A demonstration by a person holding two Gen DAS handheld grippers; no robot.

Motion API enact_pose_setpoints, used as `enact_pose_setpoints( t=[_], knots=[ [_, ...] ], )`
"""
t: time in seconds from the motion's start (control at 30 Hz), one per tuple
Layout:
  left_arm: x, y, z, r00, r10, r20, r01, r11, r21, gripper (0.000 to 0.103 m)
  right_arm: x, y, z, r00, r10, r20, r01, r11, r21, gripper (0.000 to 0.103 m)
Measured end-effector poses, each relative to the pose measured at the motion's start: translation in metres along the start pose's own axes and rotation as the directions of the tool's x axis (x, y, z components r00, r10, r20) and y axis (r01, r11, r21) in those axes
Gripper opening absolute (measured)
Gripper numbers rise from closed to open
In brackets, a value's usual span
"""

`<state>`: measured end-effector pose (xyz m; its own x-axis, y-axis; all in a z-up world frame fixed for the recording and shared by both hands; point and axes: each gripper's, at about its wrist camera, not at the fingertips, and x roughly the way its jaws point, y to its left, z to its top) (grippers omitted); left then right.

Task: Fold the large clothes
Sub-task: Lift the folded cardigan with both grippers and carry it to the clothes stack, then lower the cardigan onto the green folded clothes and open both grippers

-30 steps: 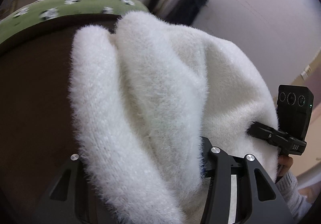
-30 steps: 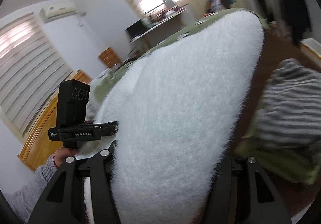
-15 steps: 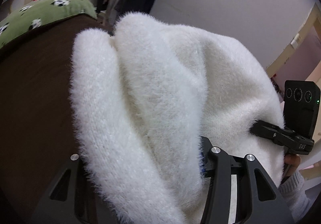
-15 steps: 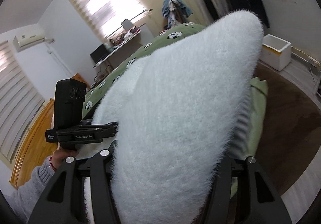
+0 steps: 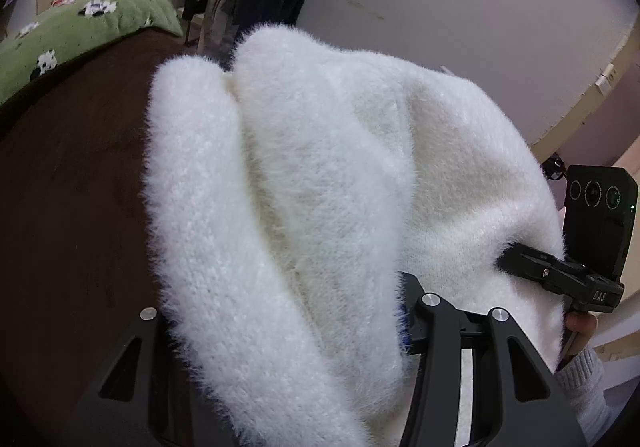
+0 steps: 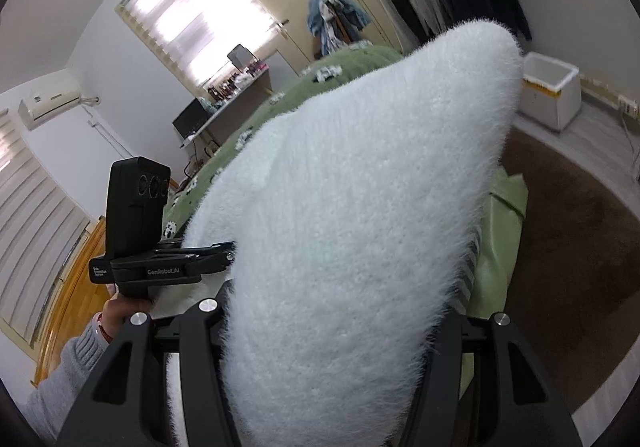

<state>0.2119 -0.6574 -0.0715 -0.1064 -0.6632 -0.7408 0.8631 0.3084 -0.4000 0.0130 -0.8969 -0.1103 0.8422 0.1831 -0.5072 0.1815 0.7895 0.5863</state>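
Both hand-held grippers, the left gripper (image 5: 280,359) and the right gripper (image 6: 332,359), were clamped on thick bunches of the fluffy white sweater (image 5: 320,175), carried in the air over the brown floor (image 5: 68,187) beside the green bed (image 6: 352,63). This looked like the carrying step, though the fingertips were buried in pile. Next, the sweater needed laying flat before any fold.

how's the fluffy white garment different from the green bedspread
The white garment is plain, long-haired and fuzzy, bunched up and held by both tongs; the green bedspread is short-piled, dotted with small white-and-black motifs, and lies spread flat on the bed. Both are soft textiles.
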Motion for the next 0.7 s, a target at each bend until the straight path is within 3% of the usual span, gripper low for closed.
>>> enact_pose_setpoints(
  t=[0.13, 0.23, 0.3, 0.5, 0.7],
  knots=[
    [0.036, 0.024, -0.002, 0.995, 0.046, -0.085, -0.05, 0.998, -0.036, 0.059, 0.028, -0.027, -0.004, 0.998, -0.046, -0.047, 0.047, 0.999, 0.025, 0.058],
    [0.055, 0.036, -0.014, 0.99, 0.087, -0.115, -0.092, 0.995, -0.043, 0.075, 0.034, -0.031, -0.009, 0.999, -0.03, -0.039, 0.03, 0.999, 0.016, 0.062],
    [0.056, 0.043, -0.021, 0.988, 0.123, -0.093, -0.129, 0.99, -0.058, 0.097, 0.034, -0.03, -0.01, 0.999, -0.026, -0.038, 0.026, 1.0, 0.004, 0.063],
    [0.049, 0.04, -0.027, 0.989, 0.128, -0.07, -0.132, 0.99, -0.045, 0.097, 0.031, -0.03, -0.009, 0.998, -0.046, -0.044, 0.046, 0.999, 0.005, 0.071],
    [0.004, 0.05, 0.0, 0.972, 0.229, -0.043, -0.229, 0.973, -0.002, 0.097, 0.014, -0.028, -0.01, 0.991, -0.126, -0.044, 0.127, 0.992, 0.022, 0.08]
  ],
)
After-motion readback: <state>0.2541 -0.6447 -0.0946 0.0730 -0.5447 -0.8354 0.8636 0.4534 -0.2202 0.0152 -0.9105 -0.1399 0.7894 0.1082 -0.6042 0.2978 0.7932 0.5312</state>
